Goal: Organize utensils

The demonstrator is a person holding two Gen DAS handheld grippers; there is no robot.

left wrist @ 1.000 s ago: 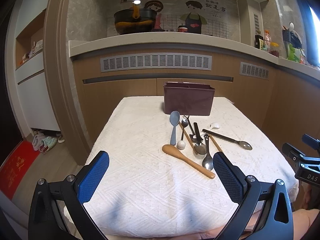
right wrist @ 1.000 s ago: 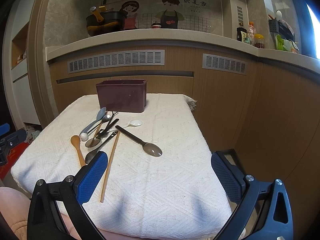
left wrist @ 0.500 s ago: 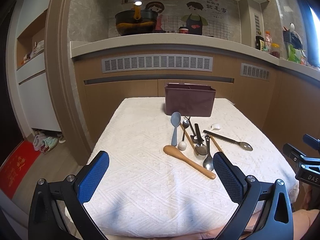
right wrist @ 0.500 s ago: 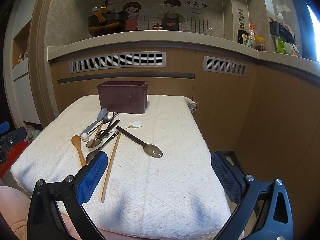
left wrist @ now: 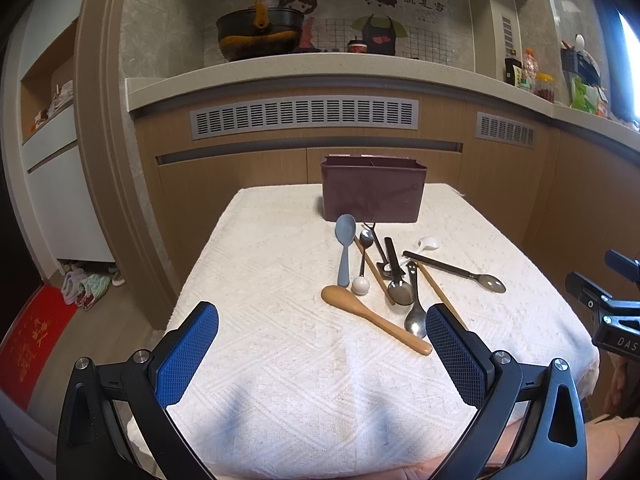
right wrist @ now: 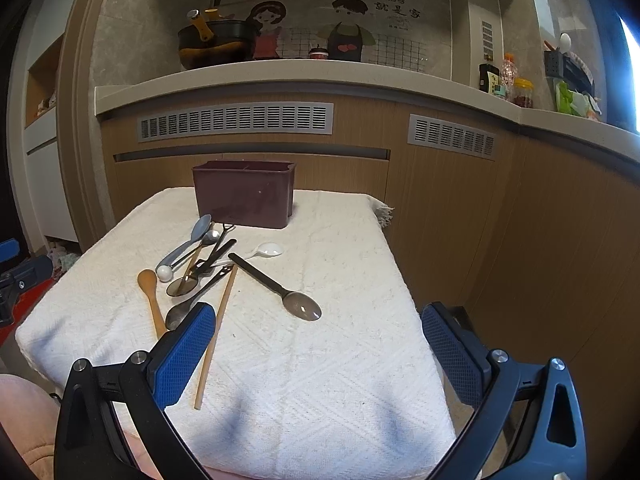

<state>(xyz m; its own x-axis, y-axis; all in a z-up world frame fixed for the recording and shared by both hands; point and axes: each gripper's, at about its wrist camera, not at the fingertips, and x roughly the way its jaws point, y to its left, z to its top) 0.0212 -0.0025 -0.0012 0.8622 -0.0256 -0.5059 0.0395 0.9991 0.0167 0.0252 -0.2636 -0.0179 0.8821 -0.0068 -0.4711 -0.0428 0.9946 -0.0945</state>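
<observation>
A dark maroon utensil holder (left wrist: 373, 188) stands at the far end of a white-clothed table (left wrist: 280, 280); it also shows in the right wrist view (right wrist: 244, 194). Several utensils lie in a pile in front of it: a blue-grey spoon (left wrist: 345, 246), a wooden spoon (left wrist: 372, 318), a black-handled spoon (right wrist: 276, 286), a white spoon (right wrist: 269, 249), a chopstick (right wrist: 216, 328) and metal spoons (left wrist: 414, 304). My left gripper (left wrist: 322, 338) is open and empty above the table's near part. My right gripper (right wrist: 318, 340) is open and empty near the front right.
A kitchen counter (left wrist: 320, 68) with a black pot (left wrist: 260, 34) runs behind the table. Wooden cabinets (right wrist: 520, 220) stand close on the right. Floor with a red mat (left wrist: 28, 344) lies to the left.
Both grippers have risen or tilted slightly, so the scene sits a little lower in view. Nothing on the table has moved.
</observation>
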